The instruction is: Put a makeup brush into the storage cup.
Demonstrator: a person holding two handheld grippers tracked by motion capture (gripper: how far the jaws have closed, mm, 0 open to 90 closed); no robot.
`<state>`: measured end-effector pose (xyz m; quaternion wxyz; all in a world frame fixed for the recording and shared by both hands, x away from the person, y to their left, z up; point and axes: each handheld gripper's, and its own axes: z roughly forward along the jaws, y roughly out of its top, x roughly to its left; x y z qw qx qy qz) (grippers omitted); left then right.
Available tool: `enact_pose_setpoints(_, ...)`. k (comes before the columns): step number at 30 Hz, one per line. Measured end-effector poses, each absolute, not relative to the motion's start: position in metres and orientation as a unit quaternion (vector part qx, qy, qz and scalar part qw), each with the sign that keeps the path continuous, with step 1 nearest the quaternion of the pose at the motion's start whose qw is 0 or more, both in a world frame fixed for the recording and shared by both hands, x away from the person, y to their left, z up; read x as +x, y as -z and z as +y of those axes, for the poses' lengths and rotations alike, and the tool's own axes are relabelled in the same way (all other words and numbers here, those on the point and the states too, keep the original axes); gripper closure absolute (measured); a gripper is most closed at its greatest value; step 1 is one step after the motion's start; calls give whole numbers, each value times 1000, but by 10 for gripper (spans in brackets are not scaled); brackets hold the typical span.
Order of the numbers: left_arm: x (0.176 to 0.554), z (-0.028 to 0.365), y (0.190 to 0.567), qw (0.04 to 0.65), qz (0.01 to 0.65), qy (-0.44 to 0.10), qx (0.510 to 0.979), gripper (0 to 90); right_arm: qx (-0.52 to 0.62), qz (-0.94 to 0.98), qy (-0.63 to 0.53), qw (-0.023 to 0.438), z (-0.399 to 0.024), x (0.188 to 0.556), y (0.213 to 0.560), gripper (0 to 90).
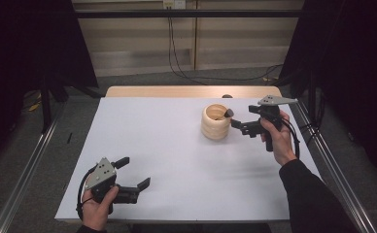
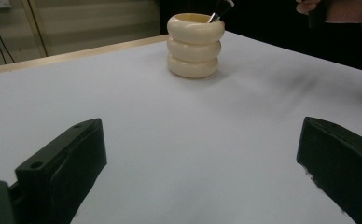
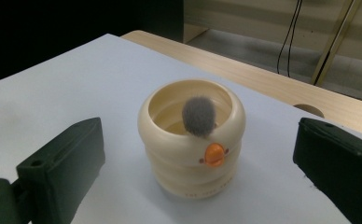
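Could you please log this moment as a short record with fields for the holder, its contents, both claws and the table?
holder: cream ribbed holder, upright on the white table
contents: grey-tipped brush standing inside, leaning on the rim
right claw: open, beside the holder, holding nothing
left claw: open, empty, at the table's near left
marking: orange dot on the holder's wall

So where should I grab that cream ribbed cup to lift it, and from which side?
Probably across the body of the cream ribbed cup, coming in level from the right gripper side, whose open jaws already flank it. A groove between the stacked bulges should seat the pads and resist slipping. Avoid the rim, since the grey brush head leans there.
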<state>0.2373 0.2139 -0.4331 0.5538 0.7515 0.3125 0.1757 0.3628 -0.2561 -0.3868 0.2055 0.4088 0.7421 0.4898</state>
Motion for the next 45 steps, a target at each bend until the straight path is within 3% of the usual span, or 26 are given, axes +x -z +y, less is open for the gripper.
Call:
enact_pose_setpoints(28,235,216,433,555,323,-184,744,14,438,699,-509,245,-288,291,404,10)
enact_pose_setpoints(45,232,219,432,556,331,-185,740,14,452,690,-514,233,-302,244,417,13)
